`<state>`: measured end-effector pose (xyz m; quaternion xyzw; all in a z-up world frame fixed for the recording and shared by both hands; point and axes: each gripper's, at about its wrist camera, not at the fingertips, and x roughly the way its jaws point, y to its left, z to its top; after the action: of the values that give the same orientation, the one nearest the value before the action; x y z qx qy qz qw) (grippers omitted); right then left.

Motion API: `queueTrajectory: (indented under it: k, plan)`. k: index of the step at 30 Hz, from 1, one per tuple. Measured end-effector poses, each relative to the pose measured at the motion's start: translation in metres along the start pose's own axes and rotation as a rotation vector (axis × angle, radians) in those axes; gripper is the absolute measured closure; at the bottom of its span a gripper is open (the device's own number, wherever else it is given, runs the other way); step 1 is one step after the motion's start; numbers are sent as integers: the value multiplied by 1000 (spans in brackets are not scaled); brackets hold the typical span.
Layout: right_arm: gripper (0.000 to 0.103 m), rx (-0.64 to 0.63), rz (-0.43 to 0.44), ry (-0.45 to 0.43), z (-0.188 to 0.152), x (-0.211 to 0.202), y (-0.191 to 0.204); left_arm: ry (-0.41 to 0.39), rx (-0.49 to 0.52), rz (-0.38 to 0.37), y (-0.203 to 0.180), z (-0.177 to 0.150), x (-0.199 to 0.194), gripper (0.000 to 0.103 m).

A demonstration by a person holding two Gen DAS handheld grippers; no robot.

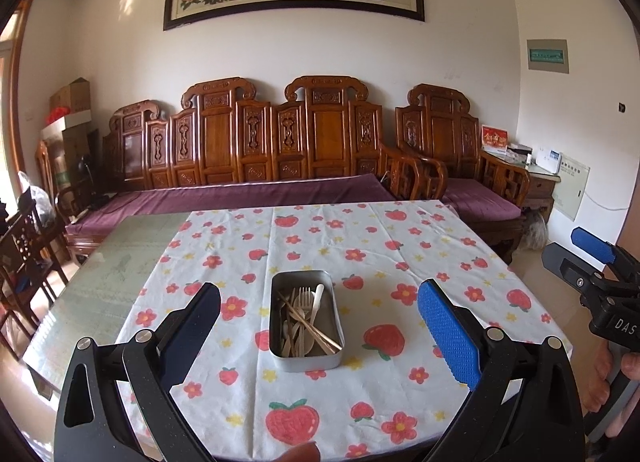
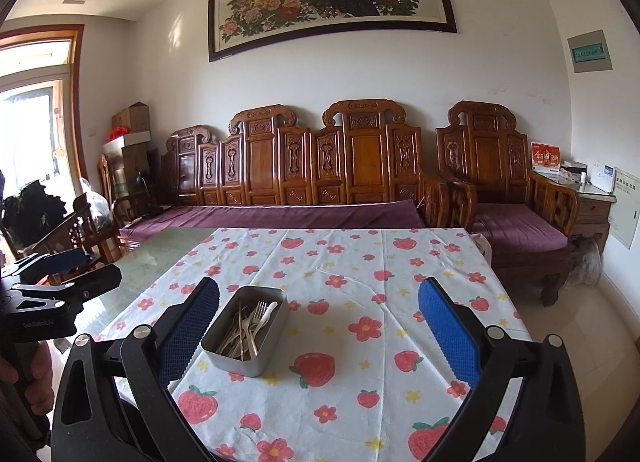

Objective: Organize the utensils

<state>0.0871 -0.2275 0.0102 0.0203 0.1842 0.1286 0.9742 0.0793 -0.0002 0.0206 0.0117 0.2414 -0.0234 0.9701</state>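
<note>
On the counter's strawberry-print cloth (image 1: 360, 246) a metal tin (image 1: 306, 320) of utensils (image 1: 304, 318) sits at centre; left gripper (image 1: 320, 326) and right gripper (image 2: 320, 326), at six o'clock, hold their fingers spread wide, empty.

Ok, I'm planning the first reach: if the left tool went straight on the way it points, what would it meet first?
Probably the rectangular metal tin of mixed utensils on the strawberry-print tablecloth; it sits centred between the open left tool, though depth is unclear.
</note>
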Motion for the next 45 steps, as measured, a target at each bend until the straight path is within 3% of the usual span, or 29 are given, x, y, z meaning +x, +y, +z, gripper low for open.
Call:
queueTrajectory:
  k: [45]
  plan:
    - [3,-4,9,-6,-5,1,11,-24,-7,-5,0,0,-9,8]
